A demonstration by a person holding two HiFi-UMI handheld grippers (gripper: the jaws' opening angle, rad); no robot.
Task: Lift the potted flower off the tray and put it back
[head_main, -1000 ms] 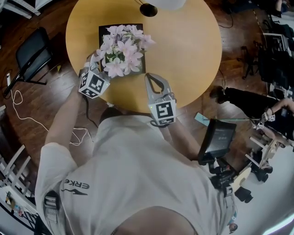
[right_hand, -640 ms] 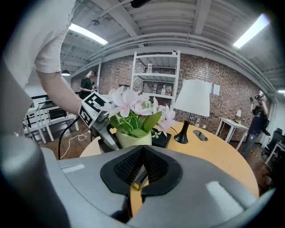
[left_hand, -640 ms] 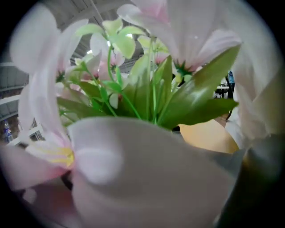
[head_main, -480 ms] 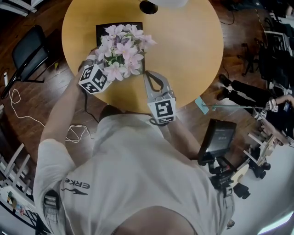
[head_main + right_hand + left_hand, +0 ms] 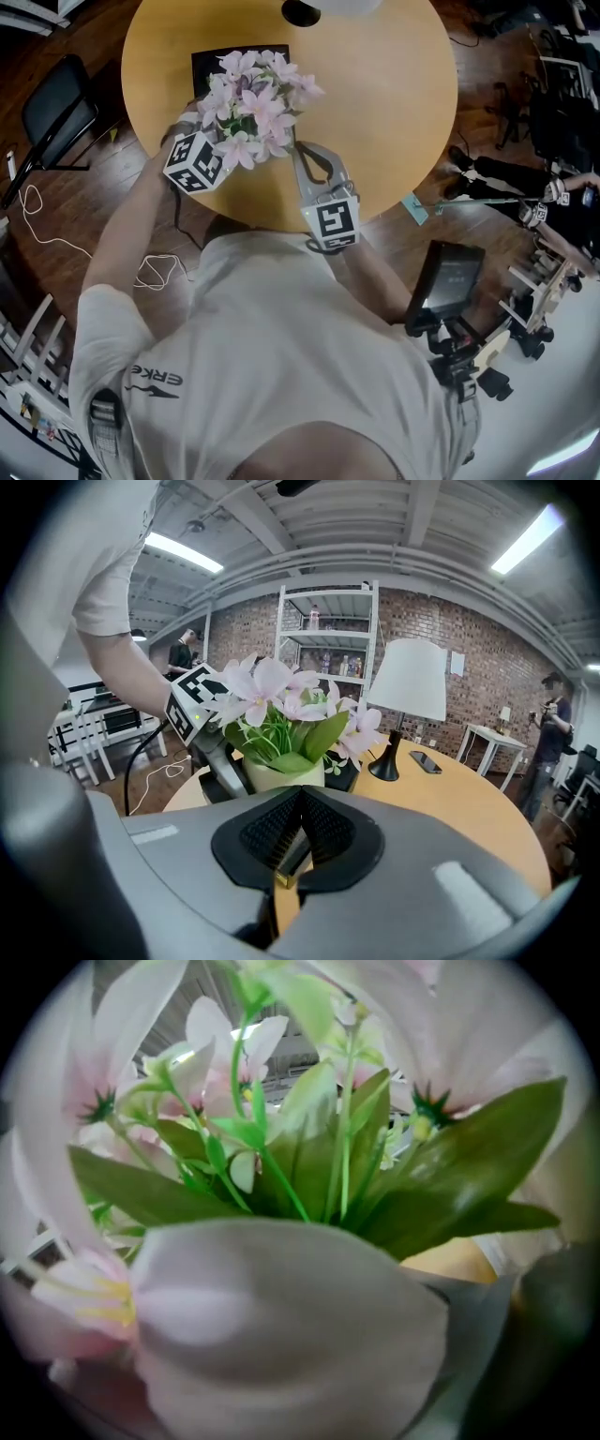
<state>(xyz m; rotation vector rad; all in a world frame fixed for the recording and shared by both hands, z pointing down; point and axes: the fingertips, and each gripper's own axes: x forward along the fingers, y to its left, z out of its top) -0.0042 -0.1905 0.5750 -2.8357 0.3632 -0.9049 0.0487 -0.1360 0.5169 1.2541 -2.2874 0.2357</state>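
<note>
The potted flower (image 5: 251,101), pink blooms in a pale pot (image 5: 281,775), stands on the black tray (image 5: 202,58) on the round yellow table (image 5: 394,103). My left gripper (image 5: 208,141) reaches in at the pot's left side under the blooms. Its jaws have just been opening and stand open, with the pot between them as far as I can see. One of its fingers (image 5: 222,766) shows beside the pot. The left gripper view is filled with petals and leaves (image 5: 309,1176). My right gripper (image 5: 304,152) is shut and empty, resting just right of the tray.
A white-shaded lamp (image 5: 408,682) and a phone (image 5: 427,761) stand farther back on the table. A black chair (image 5: 56,108) and a loose cable (image 5: 47,234) are on the floor at left. A person (image 5: 525,197) and equipment (image 5: 448,281) are at right.
The left gripper has tilted and rolled a little beside the pot, its marker cube shifting slightly. The right gripper has stayed put.
</note>
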